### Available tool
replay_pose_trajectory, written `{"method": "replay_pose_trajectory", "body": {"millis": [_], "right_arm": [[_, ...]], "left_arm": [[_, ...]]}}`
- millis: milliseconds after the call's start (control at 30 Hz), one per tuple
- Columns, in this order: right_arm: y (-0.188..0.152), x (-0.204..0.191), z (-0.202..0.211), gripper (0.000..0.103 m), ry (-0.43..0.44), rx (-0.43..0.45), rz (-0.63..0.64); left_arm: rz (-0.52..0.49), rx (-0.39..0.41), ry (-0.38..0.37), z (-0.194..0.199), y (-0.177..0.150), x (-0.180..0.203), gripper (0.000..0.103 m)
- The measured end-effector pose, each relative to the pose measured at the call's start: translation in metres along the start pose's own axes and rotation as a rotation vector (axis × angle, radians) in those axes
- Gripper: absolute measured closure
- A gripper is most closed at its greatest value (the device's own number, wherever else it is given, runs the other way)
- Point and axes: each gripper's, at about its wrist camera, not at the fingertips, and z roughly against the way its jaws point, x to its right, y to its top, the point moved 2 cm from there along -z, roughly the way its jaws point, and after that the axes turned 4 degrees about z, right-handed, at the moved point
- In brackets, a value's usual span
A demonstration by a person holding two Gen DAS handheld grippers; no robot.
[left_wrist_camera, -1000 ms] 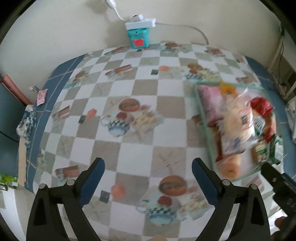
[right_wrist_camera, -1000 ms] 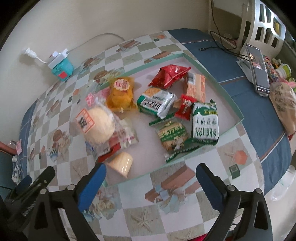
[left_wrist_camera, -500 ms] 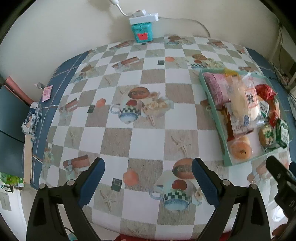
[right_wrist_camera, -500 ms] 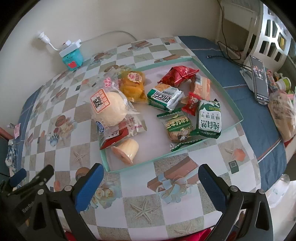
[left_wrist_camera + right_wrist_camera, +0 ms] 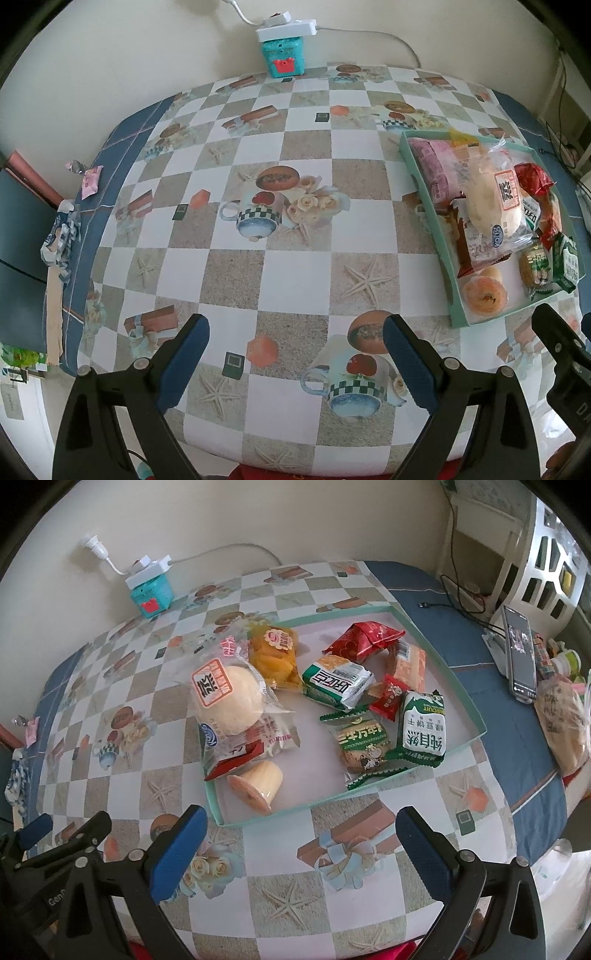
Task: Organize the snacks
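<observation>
Lying on side in tray, jelly cup mouth faces camera; both grippers' jaws apart.

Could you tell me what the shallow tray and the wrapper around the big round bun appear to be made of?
The tray looks like thin matte cardboard: pale green, with low folded walls and crisp corners. The bun wrapper seems to be clear glossy plastic film: it is see-through, crinkled and catches the light, with a printed orange label.
</observation>
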Motion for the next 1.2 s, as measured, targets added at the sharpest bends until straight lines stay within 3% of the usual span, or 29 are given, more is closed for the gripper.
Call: {"method": "replay_pose_trajectory", "body": {"millis": [1200], "right_arm": [[0.0, -0.002, -0.004, 0.0, -0.01, -0.008, 0.017]], "left_arm": [[0.058, -0.013, -0.001, -0.004, 0.003, -0.013, 0.008]]}}
